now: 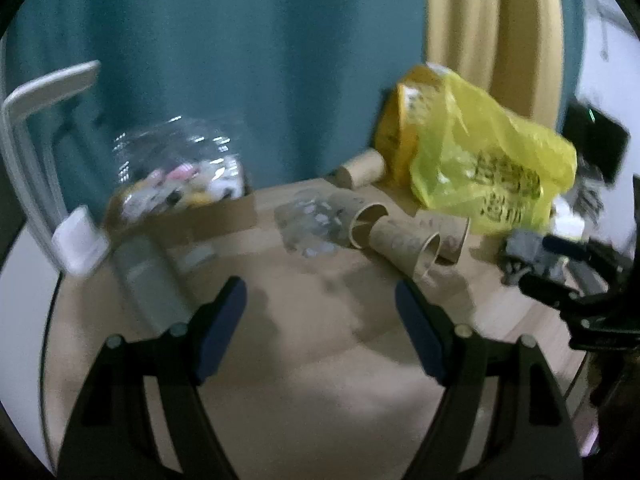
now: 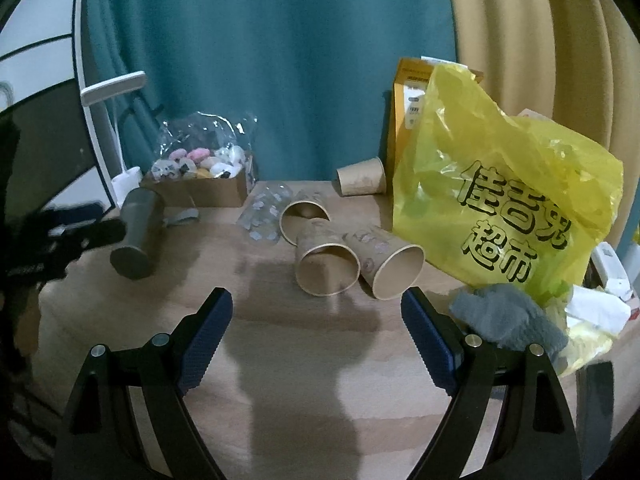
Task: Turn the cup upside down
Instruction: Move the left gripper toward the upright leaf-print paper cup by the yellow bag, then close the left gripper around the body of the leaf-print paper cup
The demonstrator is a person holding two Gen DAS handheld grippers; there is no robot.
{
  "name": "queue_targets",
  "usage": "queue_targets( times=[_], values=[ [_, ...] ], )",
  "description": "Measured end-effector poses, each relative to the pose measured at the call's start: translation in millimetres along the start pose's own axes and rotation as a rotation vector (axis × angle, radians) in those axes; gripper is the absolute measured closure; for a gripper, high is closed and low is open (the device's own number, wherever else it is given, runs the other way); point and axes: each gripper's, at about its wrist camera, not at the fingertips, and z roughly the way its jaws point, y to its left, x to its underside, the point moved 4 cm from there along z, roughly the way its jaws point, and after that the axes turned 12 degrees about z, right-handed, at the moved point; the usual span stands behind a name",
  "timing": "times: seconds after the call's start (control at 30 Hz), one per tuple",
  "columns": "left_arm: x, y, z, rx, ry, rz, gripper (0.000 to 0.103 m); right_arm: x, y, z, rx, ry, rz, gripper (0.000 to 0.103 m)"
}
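Both the right gripper (image 2: 316, 312) and the left gripper (image 1: 320, 300) stand wide and empty over the bare counter (image 2: 280, 360). Just ahead, three cups (image 2: 326, 264) lie on their sides, touching; a fourth lies farther back. Closing on one could roll its neighbours or crush the paper wall. The yellow bag (image 2: 500, 200) crowds the right; a teal curtain (image 2: 280, 60) hangs behind.

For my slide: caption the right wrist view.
Open right gripper faces paper cups lying sideways beside a yellow bag.
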Motion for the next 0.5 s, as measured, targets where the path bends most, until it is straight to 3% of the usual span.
queue_targets(
  times=[0.5],
  values=[
    [-128, -6, 160, 0.198, 0.119, 0.357, 0.025, -60, -53, 61, 0.096, 0.009, 0.010, 0.014]
  ],
)
